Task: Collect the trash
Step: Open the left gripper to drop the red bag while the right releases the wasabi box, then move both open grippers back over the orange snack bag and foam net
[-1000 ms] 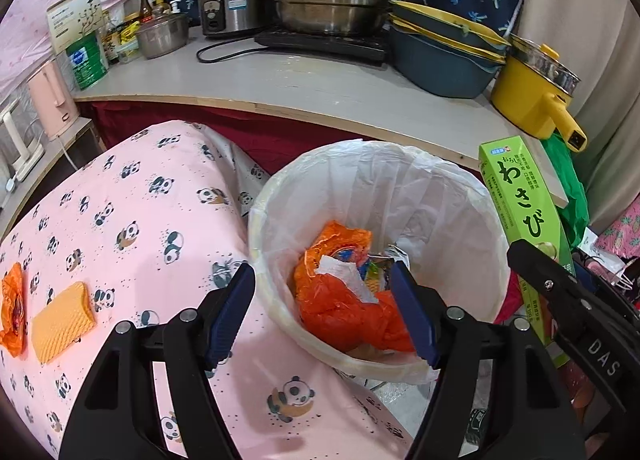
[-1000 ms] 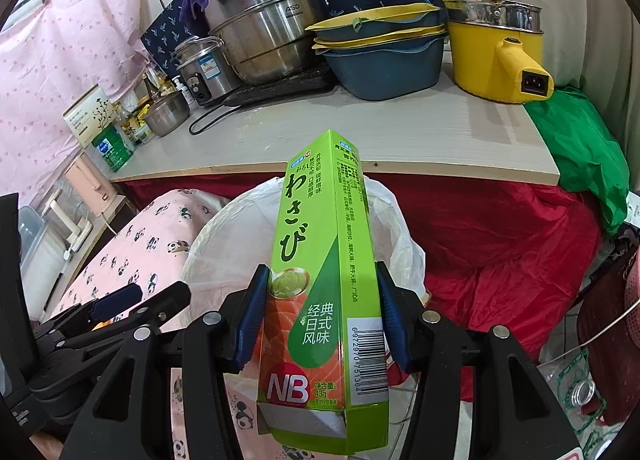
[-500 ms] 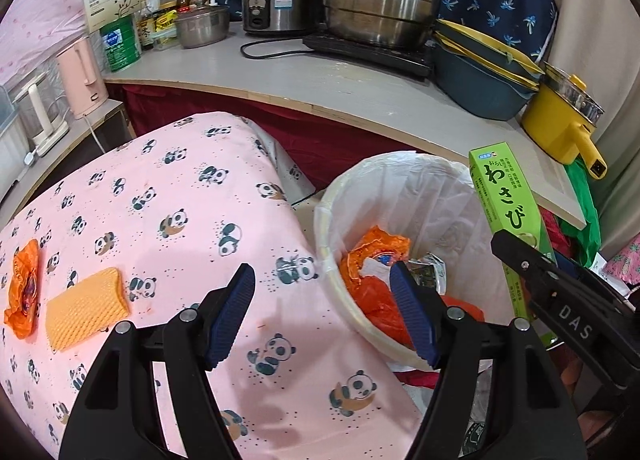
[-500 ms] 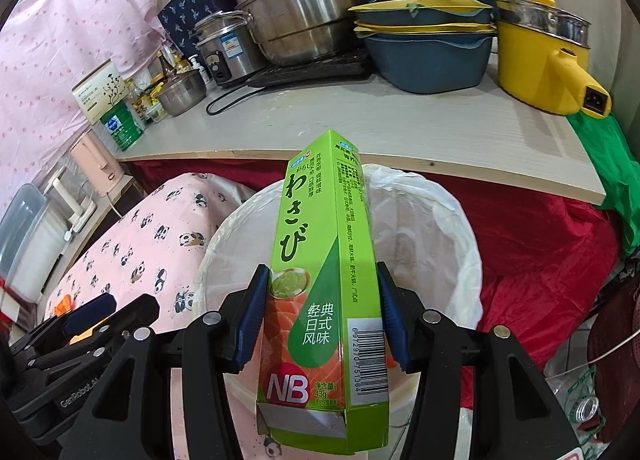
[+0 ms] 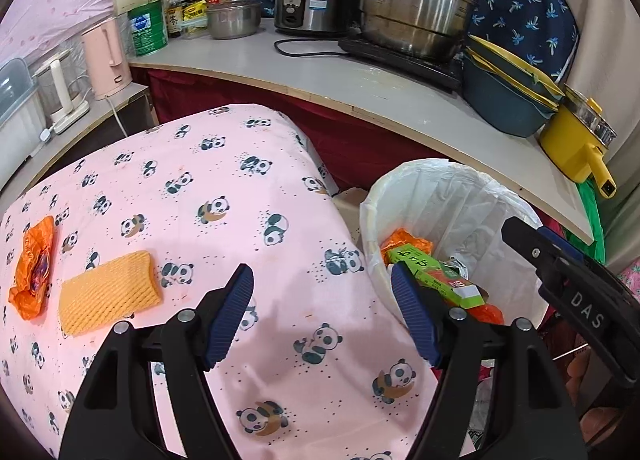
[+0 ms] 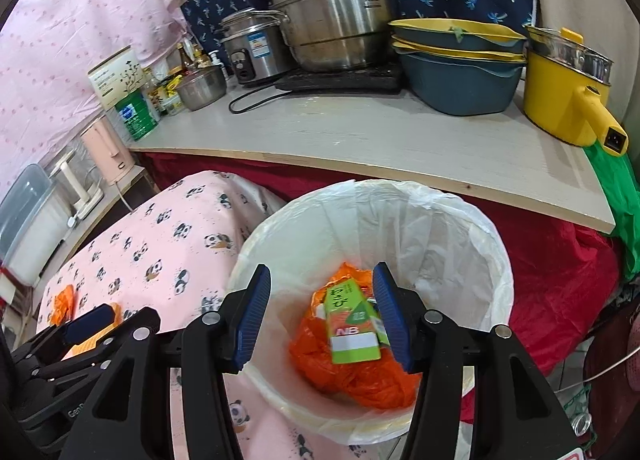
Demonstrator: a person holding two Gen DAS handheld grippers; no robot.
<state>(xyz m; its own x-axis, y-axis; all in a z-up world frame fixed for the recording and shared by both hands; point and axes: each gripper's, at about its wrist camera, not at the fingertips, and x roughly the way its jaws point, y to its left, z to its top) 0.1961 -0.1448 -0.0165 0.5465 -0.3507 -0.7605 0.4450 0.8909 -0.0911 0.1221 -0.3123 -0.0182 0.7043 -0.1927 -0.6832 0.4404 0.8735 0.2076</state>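
A white-lined trash bin (image 6: 452, 220) stands beside a table with a pink panda cloth (image 5: 208, 196). The green wasabi box (image 6: 352, 330) lies inside the bin on orange plastic trash (image 6: 360, 376); it also shows in the left wrist view (image 5: 434, 280). My right gripper (image 6: 320, 318) is open and empty above the bin. My left gripper (image 5: 322, 314) is open and empty over the table's right edge. An orange wrapper (image 5: 34, 266) and a yellow-orange foam net (image 5: 108, 292) lie on the cloth at the left.
A counter (image 6: 360, 136) behind holds steel pots (image 6: 340, 8), a rice cooker (image 5: 308, 0), stacked blue-yellow basins (image 6: 460, 60), a yellow electric pot (image 6: 568, 88), bottles and a green tin (image 5: 146, 30). A pink kettle (image 5: 106, 56) stands on a low shelf at the left.
My right gripper opened and the wasabi box dropped into the bin. My left gripper swung left over the table, bringing the wrapper and foam net more into view.
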